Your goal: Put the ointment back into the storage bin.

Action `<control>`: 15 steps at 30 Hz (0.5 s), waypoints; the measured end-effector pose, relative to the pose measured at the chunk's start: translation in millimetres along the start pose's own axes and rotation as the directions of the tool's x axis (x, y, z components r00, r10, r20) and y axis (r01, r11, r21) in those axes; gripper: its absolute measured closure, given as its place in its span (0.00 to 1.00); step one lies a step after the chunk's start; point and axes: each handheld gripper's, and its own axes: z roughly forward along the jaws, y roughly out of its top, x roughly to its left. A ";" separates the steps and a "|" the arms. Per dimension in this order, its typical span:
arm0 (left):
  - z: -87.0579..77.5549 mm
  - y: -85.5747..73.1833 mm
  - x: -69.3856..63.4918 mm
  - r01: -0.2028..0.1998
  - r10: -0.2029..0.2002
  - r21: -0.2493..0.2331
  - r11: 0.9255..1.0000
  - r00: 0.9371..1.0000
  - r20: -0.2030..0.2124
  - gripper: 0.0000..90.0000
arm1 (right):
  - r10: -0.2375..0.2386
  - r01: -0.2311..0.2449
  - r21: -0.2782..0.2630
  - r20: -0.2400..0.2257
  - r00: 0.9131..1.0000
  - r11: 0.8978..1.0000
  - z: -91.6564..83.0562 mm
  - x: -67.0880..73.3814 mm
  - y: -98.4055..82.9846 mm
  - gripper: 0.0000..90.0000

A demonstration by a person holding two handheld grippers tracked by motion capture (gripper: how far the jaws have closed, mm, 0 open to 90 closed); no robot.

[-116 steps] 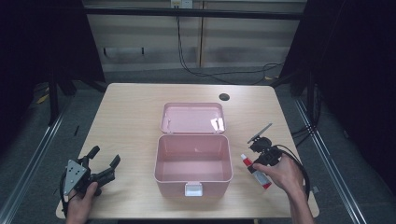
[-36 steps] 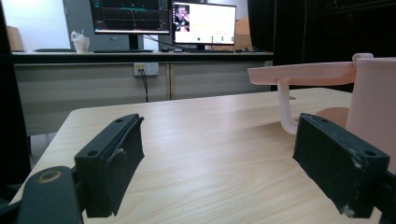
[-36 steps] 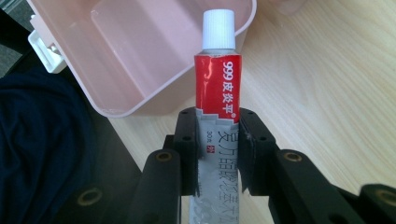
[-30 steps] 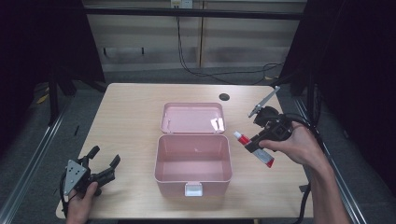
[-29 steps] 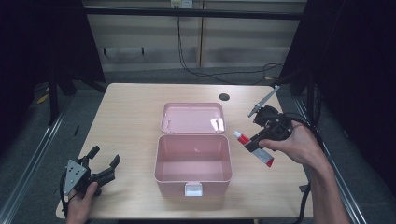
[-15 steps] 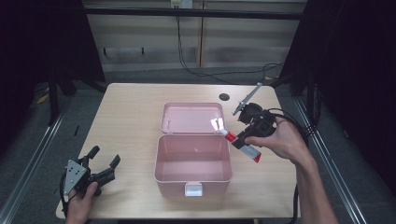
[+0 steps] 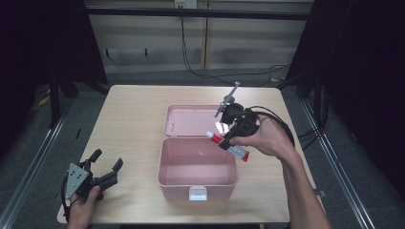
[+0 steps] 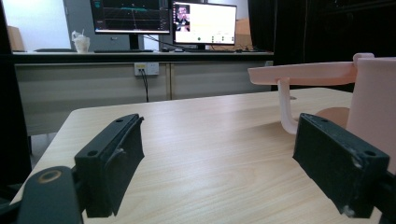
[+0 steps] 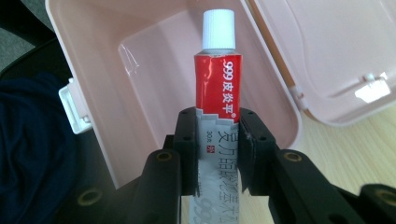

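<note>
Currently the right gripper (image 7: 228, 139) is clamped on a red-and-white ointment tube (image 9: 217, 100), held above the open pink plastic box (image 7: 197, 180) at its rim, white cap toward the interior. Left gripper (image 7: 106, 166) rests on the wooden table (image 7: 129, 119), jaws apart, holding nothing.

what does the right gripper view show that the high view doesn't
Right gripper view alone: the printed label on the tube, its white cap, and the jaws pressed on the tube's sides. High view alone: the left gripper, open, low on the table. Both: the right gripper holding the tube over the open pink box.
</note>
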 end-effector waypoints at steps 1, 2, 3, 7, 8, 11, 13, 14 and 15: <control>0.0 0.0 0.0 0.000 0.000 0.000 1.000 1.000 0.000 0.17 | 0.000 0.000 0.000 0.000 1.000 1.000 0.0 0.0 0.0 0.80; -0.1 0.0 0.1 -0.001 0.001 0.001 1.000 1.000 0.001 0.17 | -0.010 0.010 0.003 -0.003 1.000 1.000 1.9 0.4 5.5 0.80; -0.1 0.0 0.1 -0.001 0.001 0.001 1.000 1.000 0.001 0.17 | -0.010 0.010 0.003 -0.003 1.000 1.000 1.9 0.4 5.5 0.80; -0.2 0.0 0.2 -0.002 0.002 0.001 1.000 1.000 0.002 0.17 | -0.020 0.020 0.011 -0.013 1.000 1.000 7.0 0.4 18.8 0.80; -0.1 0.0 0.3 -0.002 0.002 0.001 1.000 1.000 0.002 0.17 | -0.023 0.023 0.013 -0.014 1.000 1.000 8.2 0.4 21.1 0.80; -0.1 0.0 0.3 -0.002 0.002 0.001 1.000 1.000 0.002 0.17 | -0.025 0.025 0.008 -0.014 1.000 1.000 9.6 -0.1 25.0 0.80; -0.1 0.0 0.2 -0.001 0.001 0.000 1.000 1.000 0.002 0.17 | -0.036 0.036 0.009 -0.014 0.999 0.999 10.7 0.0 28.2 0.80; -0.1 0.0 0.2 -0.001 0.001 0.000 1.000 1.000 0.002 0.17 | -0.043 0.043 0.009 -0.017 0.999 0.999 11.5 0.8 31.6 0.80; -0.1 0.0 0.2 -0.001 0.001 0.000 1.000 1.000 0.002 0.17 | -0.043 0.043 0.009 -0.017 0.999 0.999 11.5 0.8 31.6 0.80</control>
